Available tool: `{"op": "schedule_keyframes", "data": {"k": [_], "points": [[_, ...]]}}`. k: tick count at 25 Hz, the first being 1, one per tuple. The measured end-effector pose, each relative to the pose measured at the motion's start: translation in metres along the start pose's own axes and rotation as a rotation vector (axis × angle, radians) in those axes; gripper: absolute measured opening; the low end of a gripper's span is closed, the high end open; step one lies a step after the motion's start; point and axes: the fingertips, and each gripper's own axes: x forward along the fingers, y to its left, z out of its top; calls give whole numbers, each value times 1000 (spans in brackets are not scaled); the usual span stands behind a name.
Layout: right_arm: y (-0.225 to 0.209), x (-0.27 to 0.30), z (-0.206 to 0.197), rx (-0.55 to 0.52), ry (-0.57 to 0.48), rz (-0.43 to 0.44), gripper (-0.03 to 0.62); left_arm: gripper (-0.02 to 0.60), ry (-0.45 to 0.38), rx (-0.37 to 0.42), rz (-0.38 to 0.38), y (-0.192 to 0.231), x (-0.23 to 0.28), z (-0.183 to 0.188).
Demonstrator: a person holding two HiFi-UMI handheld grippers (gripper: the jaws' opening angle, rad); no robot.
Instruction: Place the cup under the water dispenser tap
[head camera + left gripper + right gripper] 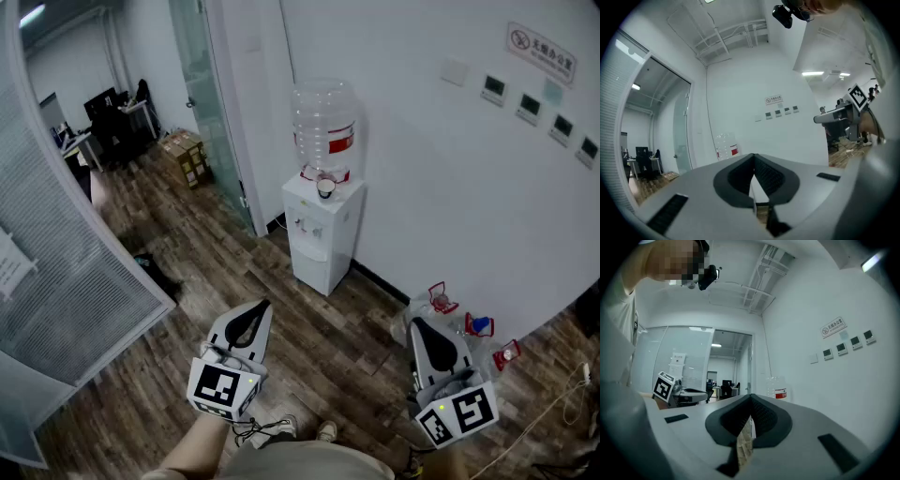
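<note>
A white water dispenser (321, 230) with a clear bottle (323, 122) on top stands against the wall, a few steps ahead. A small white cup (325, 187) sits on the dispenser's top, in front of the bottle neck. My left gripper (263, 305) is held level at lower left, shut and empty, far short of the dispenser. My right gripper (414, 323) is at lower right, also shut with nothing in it. In the left gripper view the jaws of the left gripper (753, 155) meet at the tip, with the bottle (725, 145) beyond. The right gripper (751, 397) looks the same, bottle (777, 390) ahead.
Red and blue bottle caps or holders (479, 325) lie on the wood floor by the wall, just past my right gripper. A glass door (211, 103) stands left of the dispenser, cardboard boxes (185, 155) behind it. A blind-covered glass partition (66, 262) curves along the left.
</note>
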Motion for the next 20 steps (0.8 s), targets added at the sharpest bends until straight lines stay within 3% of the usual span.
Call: {"op": "schedule_keyframes", "data": {"k": [8, 20], "points": [[-18, -10, 1, 5, -17, -23, 6, 3, -6, 4, 10, -16, 1, 6], [-29, -21, -15, 8, -6, 42, 6, 3, -4, 13, 29, -40, 4, 4]]}}
